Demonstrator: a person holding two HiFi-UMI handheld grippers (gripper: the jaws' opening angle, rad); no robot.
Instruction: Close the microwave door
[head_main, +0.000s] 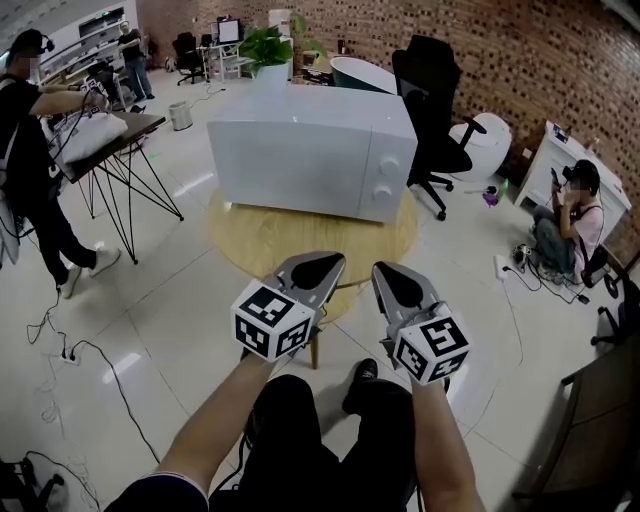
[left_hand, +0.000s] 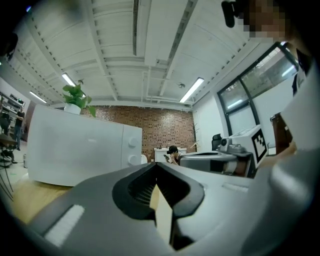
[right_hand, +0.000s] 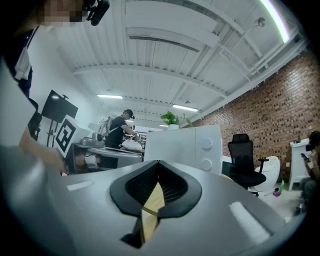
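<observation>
I count three people. One person (head_main: 30, 140) stands far left at a black desk (head_main: 115, 130), a second person (head_main: 131, 55) is at the back left, and a third person (head_main: 572, 215) sits low at the far right.

My two grippers sit near me, side by side and well short of the microwave (head_main: 300, 150). The left gripper (head_main: 322, 268) has its jaws pressed together at the tips with nothing between them. The right gripper (head_main: 398, 285), just beside it, is the same.

The one microwave stands at centre on a round wooden table (head_main: 250, 240). Its door (head_main: 285, 155) lies flush with the body, with no gap I can see. Two knobs (head_main: 388, 166) sit on its right panel.

A plant (head_main: 268, 45) rises behind it, its pot partly hidden by the microwave's top. One black chair (head_main: 435, 100) stands to the right. The grippers hide most of the table's base.
</observation>
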